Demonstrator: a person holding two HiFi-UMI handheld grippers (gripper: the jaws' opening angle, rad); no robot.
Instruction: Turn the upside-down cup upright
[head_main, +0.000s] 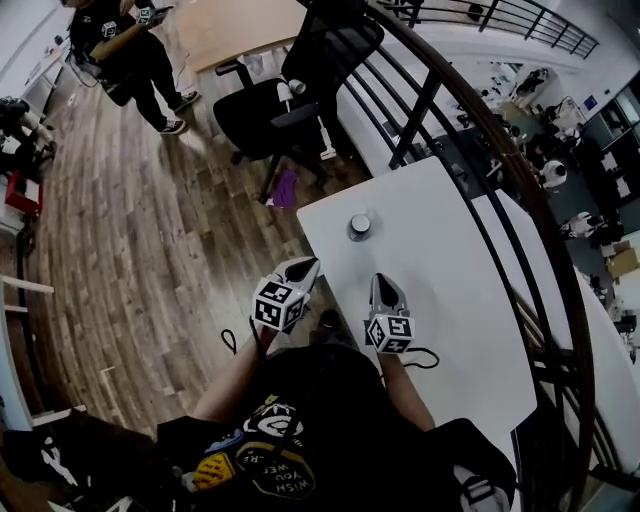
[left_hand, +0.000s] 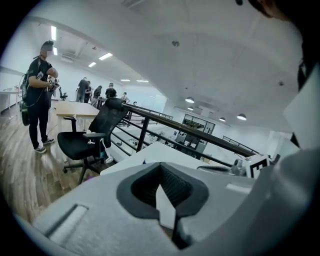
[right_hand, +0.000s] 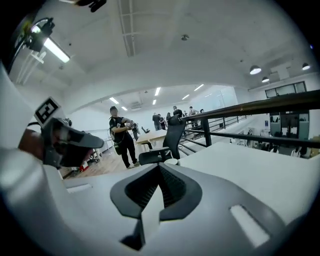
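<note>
The cup (head_main: 360, 225) stands on the white table (head_main: 450, 290), near its far end and a little toward the left edge, with nothing touching it. From above it shows as a small grey ring with a paler middle, and I cannot tell from this whether it is upright or upside-down. Both claws are nearer to the person than the cup and well apart from it. The left gripper (head_main: 303, 266) is held over the left edge of the table, and its own view shows the two jaws closed together with nothing between them. The right gripper (head_main: 383, 286) is held over the table, just beside the left one, and its jaws are also pressed together and empty. Each gripper points away from the person, roughly toward the cup. Beyond the table stands a black office chair (head_main: 290, 100) on the wooden floor (head_main: 150, 230), with a small purple thing (head_main: 285, 188) lying by its base. A dark railing (head_main: 480, 130) runs along the right side of the table. A person (head_main: 130, 50) in dark clothes stands far away at the upper left.
</note>
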